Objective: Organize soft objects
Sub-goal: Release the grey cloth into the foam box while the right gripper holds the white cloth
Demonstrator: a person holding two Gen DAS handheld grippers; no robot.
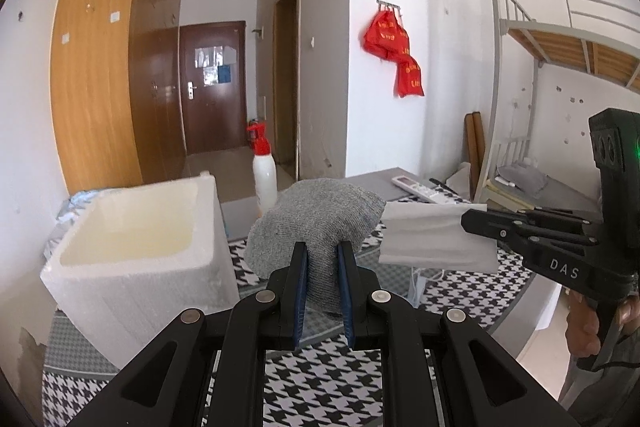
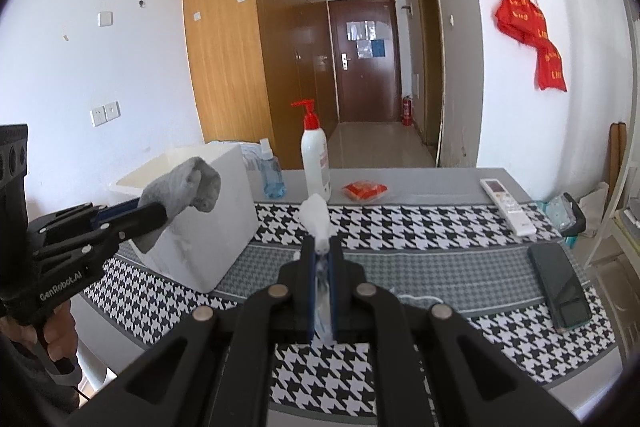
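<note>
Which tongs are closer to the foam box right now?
Left. The left tongs, holding a grey sock, sit right beside the foam box; the right tongs are farther off.

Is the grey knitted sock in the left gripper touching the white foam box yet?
Cannot tell. In the right wrist view the grey knitted sock overlaps the white foam box; in the left wrist view it only appears beside it.

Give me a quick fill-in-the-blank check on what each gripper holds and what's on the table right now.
1. The left gripper is shut on a ____ sock.
2. The right gripper is shut on a white tissue pack, and the open foam box stands to its ____.
3. The pump bottle has a ____ pump head.
4. The dark phone lies flat on the ____ cloth.

Missing words: grey; left; red; houndstooth
</note>
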